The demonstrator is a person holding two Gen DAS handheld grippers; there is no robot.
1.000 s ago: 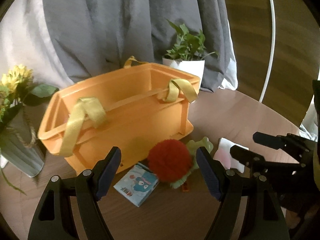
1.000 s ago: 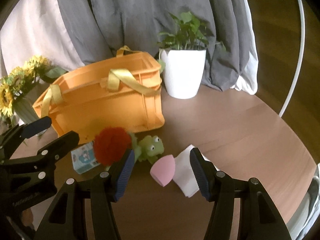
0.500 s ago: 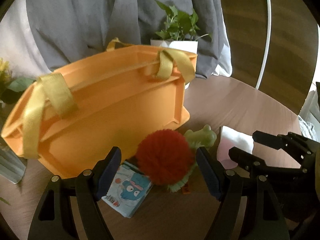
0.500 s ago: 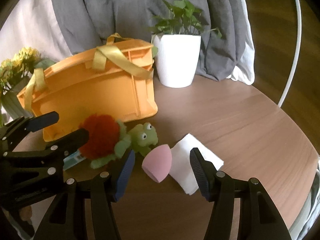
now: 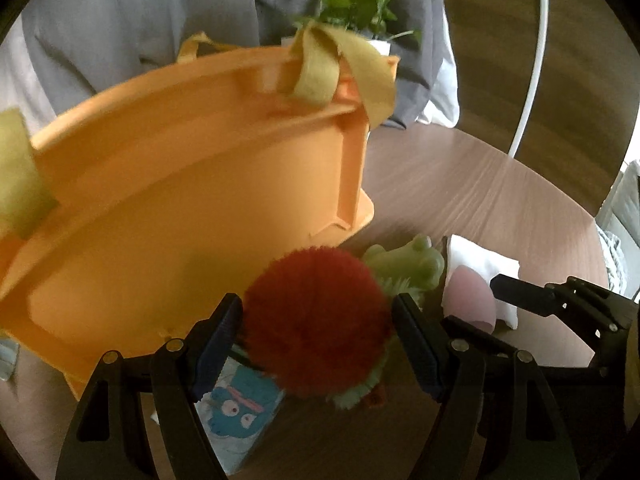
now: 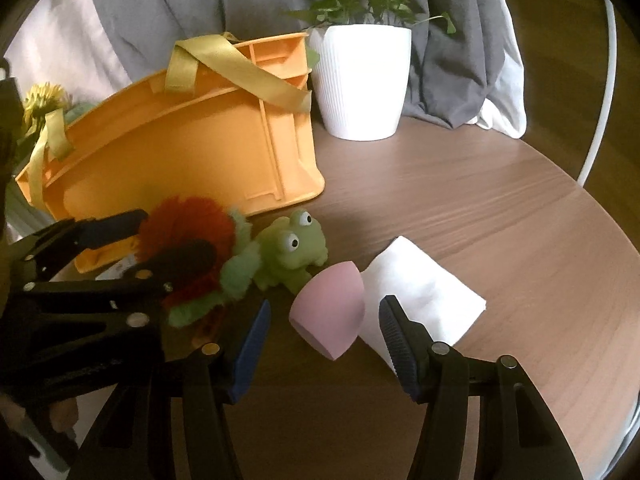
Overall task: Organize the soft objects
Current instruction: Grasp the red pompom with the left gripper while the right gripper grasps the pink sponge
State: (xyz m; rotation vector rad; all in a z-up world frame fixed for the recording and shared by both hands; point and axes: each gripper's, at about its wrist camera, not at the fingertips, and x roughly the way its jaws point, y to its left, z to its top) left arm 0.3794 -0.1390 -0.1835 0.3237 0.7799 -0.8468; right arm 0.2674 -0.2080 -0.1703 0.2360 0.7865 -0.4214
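Note:
A fluffy red pompom [image 5: 316, 320] lies on the round wooden table in front of the orange basket [image 5: 180, 200]. My left gripper [image 5: 318, 332] is open, with one pad on each side of the pompom; whether the pads touch its fuzz I cannot tell. The left gripper [image 6: 174, 236] shows the same in the right wrist view. A pink egg-shaped sponge [image 6: 328, 320] sits between the pads of my open right gripper [image 6: 324, 344], with gaps on both sides. Between pompom and sponge lies a green frog toy [image 6: 292, 248]. A folded white cloth [image 6: 420, 292] rests beside the sponge.
A small packet with a blue cartoon face [image 5: 240, 404] lies under the left finger. The basket has yellow straps [image 6: 240, 68]. A white pot with a green plant [image 6: 360, 84] stands behind it, yellow flowers [image 6: 44, 100] to its left, grey fabric [image 6: 200, 0] behind.
Both grippers have sunk toward the table. The pompom now sits between the left pads and the sponge between the right pads. The jaws look as wide as before.

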